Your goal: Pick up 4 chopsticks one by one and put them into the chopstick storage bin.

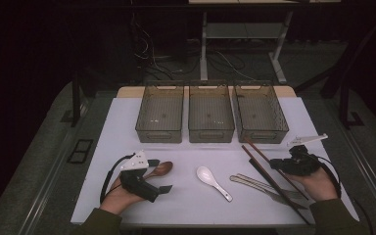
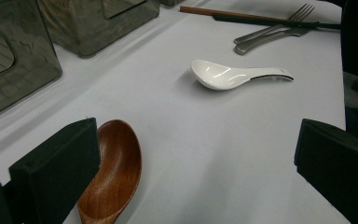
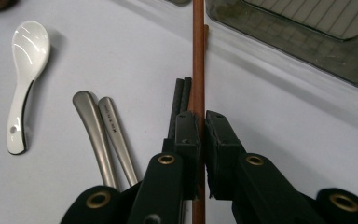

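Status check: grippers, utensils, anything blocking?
Right gripper shut on brown chopstick. Left gripper open beside wooden spoon. Black chopsticks alongside; bins unobstructed.

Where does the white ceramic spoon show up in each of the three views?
High view: the white ceramic spoon lies at centre bottom of the table, bowl toward the upper left.
Left gripper view: upper centre-right, bowl at left, handle pointing right.
Right gripper view: far left, bowl at top, handle down.
Shared landmark: the two metal handles lie beside the spoon in all three.
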Motion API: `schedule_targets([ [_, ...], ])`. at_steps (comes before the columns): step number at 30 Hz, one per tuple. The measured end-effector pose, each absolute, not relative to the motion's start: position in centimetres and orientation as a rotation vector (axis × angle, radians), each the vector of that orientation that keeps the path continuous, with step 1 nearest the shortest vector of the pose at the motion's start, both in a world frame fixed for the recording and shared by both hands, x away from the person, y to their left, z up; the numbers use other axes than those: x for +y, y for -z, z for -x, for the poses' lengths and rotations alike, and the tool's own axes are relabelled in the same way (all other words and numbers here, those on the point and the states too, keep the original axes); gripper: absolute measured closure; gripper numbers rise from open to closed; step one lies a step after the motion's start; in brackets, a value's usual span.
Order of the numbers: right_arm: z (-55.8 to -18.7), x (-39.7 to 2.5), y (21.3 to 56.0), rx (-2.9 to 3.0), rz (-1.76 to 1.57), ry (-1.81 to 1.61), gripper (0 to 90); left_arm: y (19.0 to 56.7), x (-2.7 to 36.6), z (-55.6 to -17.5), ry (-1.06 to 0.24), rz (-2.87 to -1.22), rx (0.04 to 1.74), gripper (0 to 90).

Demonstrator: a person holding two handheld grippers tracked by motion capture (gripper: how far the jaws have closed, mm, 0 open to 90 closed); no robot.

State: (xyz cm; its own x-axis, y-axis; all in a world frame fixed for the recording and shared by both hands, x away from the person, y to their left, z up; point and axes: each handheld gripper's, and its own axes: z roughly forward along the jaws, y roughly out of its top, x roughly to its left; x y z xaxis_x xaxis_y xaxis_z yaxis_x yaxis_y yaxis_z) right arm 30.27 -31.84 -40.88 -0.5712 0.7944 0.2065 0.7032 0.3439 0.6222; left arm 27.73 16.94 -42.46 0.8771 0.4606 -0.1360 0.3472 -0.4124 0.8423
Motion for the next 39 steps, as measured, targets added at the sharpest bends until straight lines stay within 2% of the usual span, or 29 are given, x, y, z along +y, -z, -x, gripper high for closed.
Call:
schedule_targets([
  [39, -31.5, -29.0, 37.2, 2.462, -1.197, -1.211, 83.9, 42.3, 16.7, -27.9, -0.135, -2.009, 0.614, 0.0],
])
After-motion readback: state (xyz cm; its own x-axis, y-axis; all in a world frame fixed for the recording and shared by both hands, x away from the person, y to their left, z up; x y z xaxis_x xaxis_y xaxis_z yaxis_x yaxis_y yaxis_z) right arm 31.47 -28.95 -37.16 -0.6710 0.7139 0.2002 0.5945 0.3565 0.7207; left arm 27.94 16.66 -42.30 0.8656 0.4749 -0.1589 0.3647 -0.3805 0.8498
